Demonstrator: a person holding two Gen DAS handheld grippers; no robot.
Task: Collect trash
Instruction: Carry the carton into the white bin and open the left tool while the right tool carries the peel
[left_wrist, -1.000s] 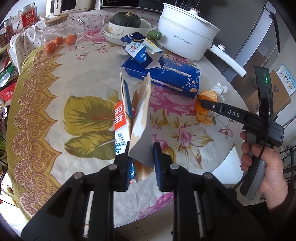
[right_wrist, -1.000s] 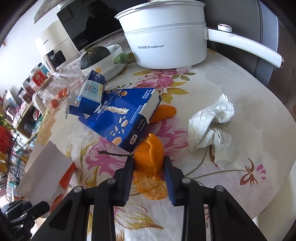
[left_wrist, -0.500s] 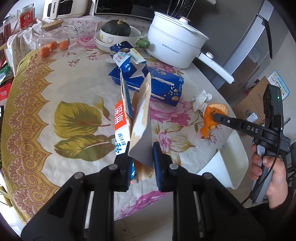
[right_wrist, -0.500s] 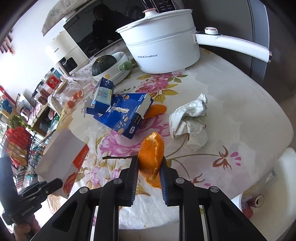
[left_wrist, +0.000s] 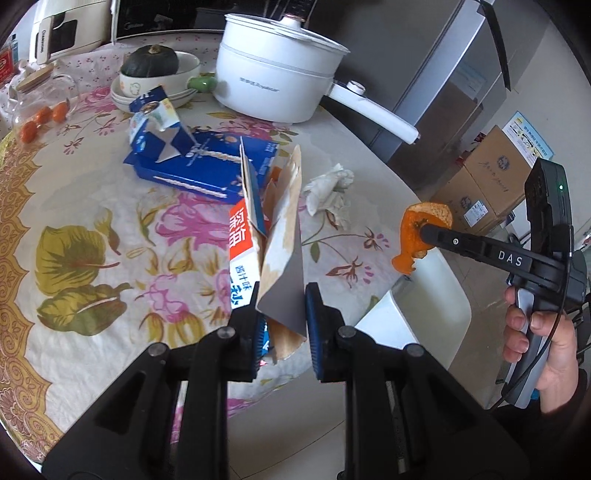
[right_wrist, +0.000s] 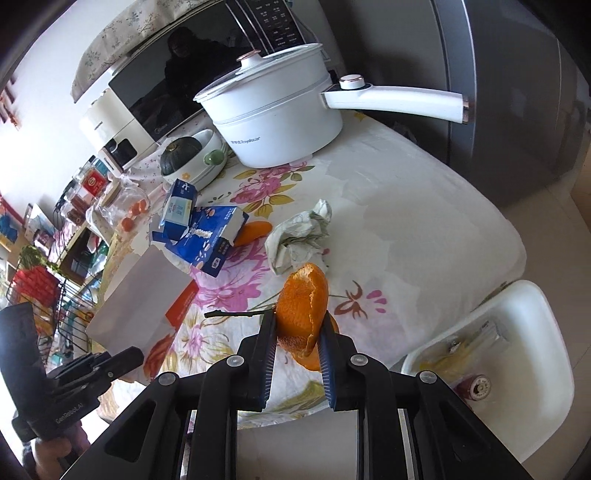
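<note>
My left gripper (left_wrist: 282, 314) is shut on a flattened cardboard carton (left_wrist: 275, 236) with red and blue print, held above the table's front edge; it also shows in the right wrist view (right_wrist: 144, 291). My right gripper (right_wrist: 298, 334) is shut on an orange peel (right_wrist: 301, 306), held near the table's right edge; the peel also shows in the left wrist view (left_wrist: 417, 232). A white bin (right_wrist: 532, 332) stands on the floor below, with trash inside. A crumpled tissue (right_wrist: 299, 232), a blue box (right_wrist: 207, 243) and a small blue milk carton (right_wrist: 177, 210) lie on the table.
A white pot (left_wrist: 277, 85) with a long handle stands at the back. A bowl with a green squash (left_wrist: 155, 70), a glass jar with small oranges (left_wrist: 40, 107), a microwave (right_wrist: 177, 88) and cardboard boxes on the floor (left_wrist: 487, 181) are around.
Both grippers have moved right and back off the table with their loads. The orange peel now hangs near the white bin; the carton is nearer the table's right edge.
</note>
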